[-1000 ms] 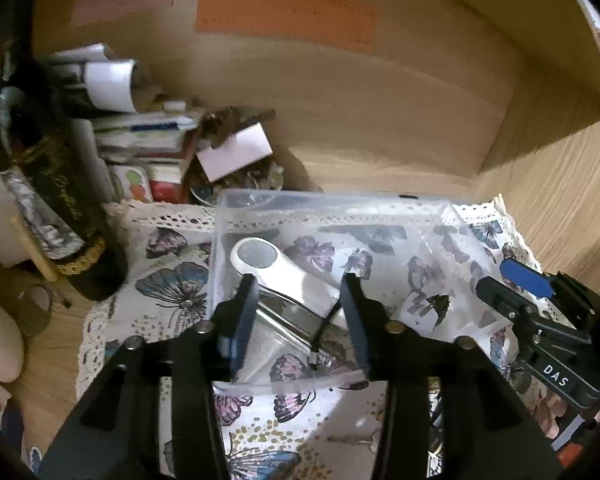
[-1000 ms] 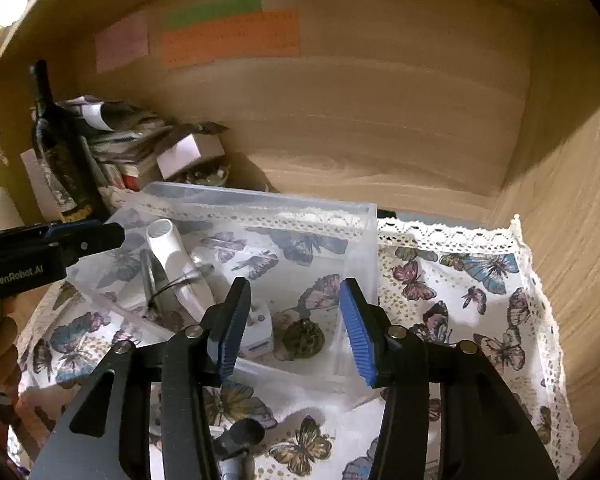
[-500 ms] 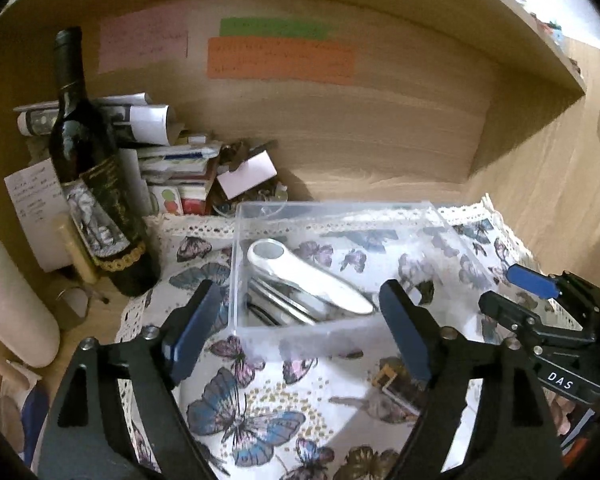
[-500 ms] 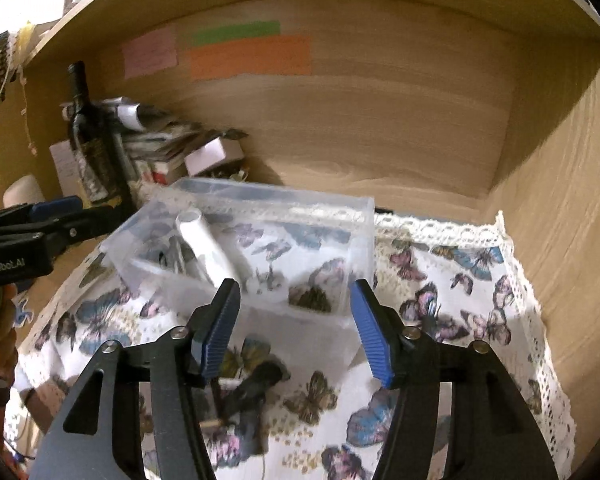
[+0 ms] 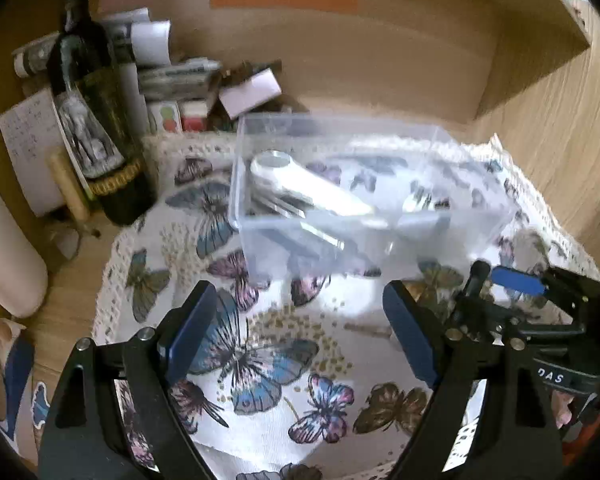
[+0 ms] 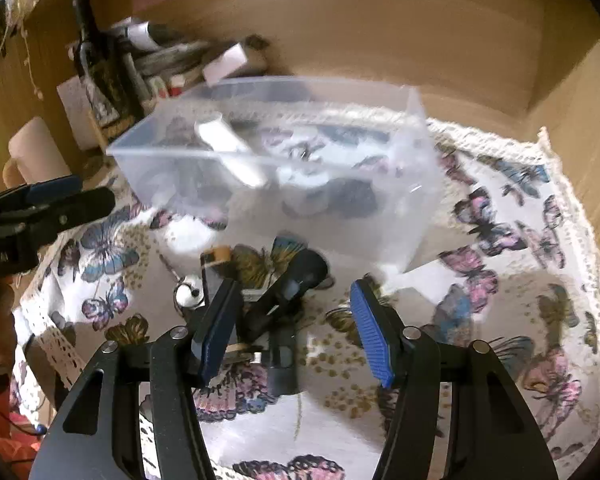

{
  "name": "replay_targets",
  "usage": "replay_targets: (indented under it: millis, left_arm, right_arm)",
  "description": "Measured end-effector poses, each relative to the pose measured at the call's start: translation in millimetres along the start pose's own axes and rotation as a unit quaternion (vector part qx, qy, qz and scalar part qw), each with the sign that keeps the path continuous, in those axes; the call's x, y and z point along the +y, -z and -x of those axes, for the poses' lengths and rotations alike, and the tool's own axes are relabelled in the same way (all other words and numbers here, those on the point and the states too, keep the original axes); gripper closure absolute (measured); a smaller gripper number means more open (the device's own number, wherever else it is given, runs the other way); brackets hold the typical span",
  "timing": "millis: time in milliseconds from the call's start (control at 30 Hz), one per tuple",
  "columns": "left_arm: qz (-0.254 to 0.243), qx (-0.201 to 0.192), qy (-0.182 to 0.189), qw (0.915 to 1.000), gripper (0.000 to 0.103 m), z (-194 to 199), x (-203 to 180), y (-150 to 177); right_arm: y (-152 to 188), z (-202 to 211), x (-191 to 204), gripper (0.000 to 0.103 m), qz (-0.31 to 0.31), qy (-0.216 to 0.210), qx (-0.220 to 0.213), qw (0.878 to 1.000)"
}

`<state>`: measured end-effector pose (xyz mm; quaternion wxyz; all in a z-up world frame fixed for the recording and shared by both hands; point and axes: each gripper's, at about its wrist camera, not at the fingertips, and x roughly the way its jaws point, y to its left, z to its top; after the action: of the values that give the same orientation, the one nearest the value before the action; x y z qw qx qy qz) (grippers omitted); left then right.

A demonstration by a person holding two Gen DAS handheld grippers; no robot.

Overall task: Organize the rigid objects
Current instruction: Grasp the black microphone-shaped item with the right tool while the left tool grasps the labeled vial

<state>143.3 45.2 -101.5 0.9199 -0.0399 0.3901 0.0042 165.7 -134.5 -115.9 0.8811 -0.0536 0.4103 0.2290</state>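
Your clear bin (image 5: 340, 216) already holds several items; a dark cylinder (image 6: 288, 292) and small pieces remain outside; both jaws gape empty.

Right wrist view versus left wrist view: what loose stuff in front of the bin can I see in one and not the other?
Only the right wrist view shows the loose pile on the cloth: a black flashlight-like cylinder, a battery and a small white round piece, just beyond the open right gripper.

Only the left wrist view shows bare butterfly cloth between the open left gripper's fingers.

Both show the clear bin holding a white tube, and the wine bottle.
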Motion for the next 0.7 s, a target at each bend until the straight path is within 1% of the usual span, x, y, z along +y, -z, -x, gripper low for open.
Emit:
replay_targets:
  millis: [67, 133, 200, 333, 433, 500, 700]
  left_arm:
    - [-0.003, 0.011, 0.001, 0.9999, 0.018, -5, 0, 5]
    - [-0.004, 0.017, 0.004, 0.9998, 0.017, -7, 0, 9]
    - [-0.003, 0.023, 0.009, 0.9997, 0.018, -8, -1, 11]
    - [0.011, 0.030, 0.019, 0.9993, 0.018, -12, -2, 14]
    - [0.015, 0.036, 0.030, 0.9988, 0.021, -15, -7, 13]
    - [0.012, 0.038, 0.038, 0.9985, 0.026, -16, -13, 11]
    - [-0.007, 0.041, 0.061, 0.9973, 0.027, -19, -42, 5]
  right_arm:
    - [0, -7, 2, 0.052, -0.001, -0.002, 0.008, 1.000]
    - [-1, -12, 3, 0.061, -0.002, -0.004, 0.016, 1.000]
    - [-2, -17, 3, 0.067, -0.006, -0.009, 0.025, 1.000]
    - [-4, -22, 5, 0.078, -0.008, -0.021, 0.029, 0.999]
    - [-3, -20, 5, 0.080, -0.007, -0.022, 0.021, 1.000]
    - [-2, -15, 3, 0.080, -0.009, -0.021, 0.010, 1.000]
    - [0, 4, -10, 0.080, -0.021, -0.011, -0.018, 1.000]
